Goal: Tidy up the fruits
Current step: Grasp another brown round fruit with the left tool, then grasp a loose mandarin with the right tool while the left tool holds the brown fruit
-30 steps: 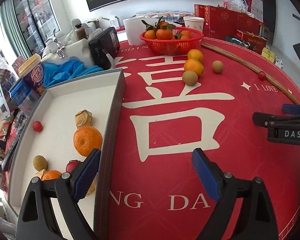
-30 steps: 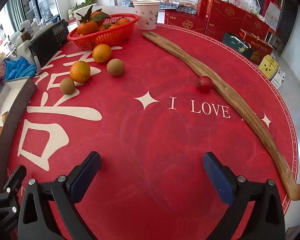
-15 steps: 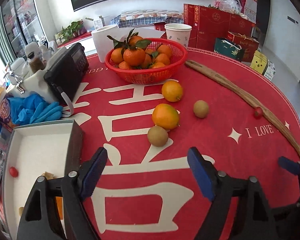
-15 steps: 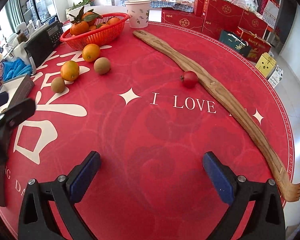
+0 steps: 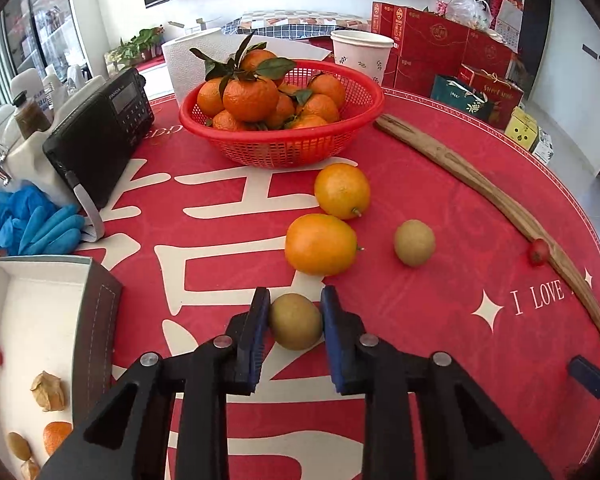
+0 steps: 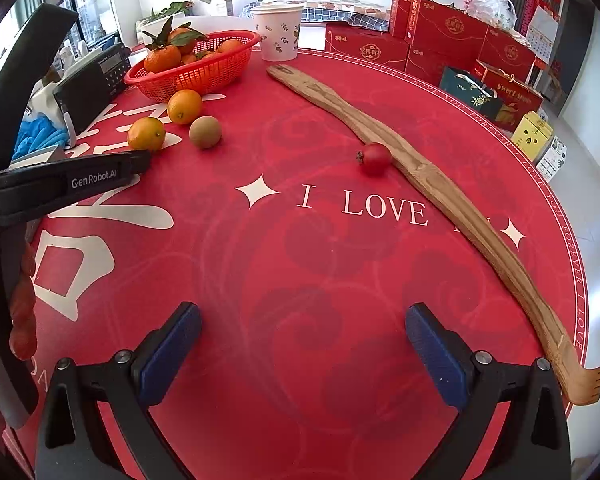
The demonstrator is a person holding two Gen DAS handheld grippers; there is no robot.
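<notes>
Two blue pads of left gripper [image 5: 295,322] just closed onto kiwi [image 5: 296,323] on red tablecloth [image 5: 420,320]; right gripper [image 6: 302,354] wide open, empty.

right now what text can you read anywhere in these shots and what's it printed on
"I LOVE" on the red table cover
"GenRobot.AI" on the left gripper, along its arm in the right wrist view
"Sweet" then a blurred word on a red gift bag
"YOU FOREVER" in the ring around the cover's rim
Large white Chinese character on the cover: only part in view
Radio brand, red boxes, paper cup: too small to read
</notes>
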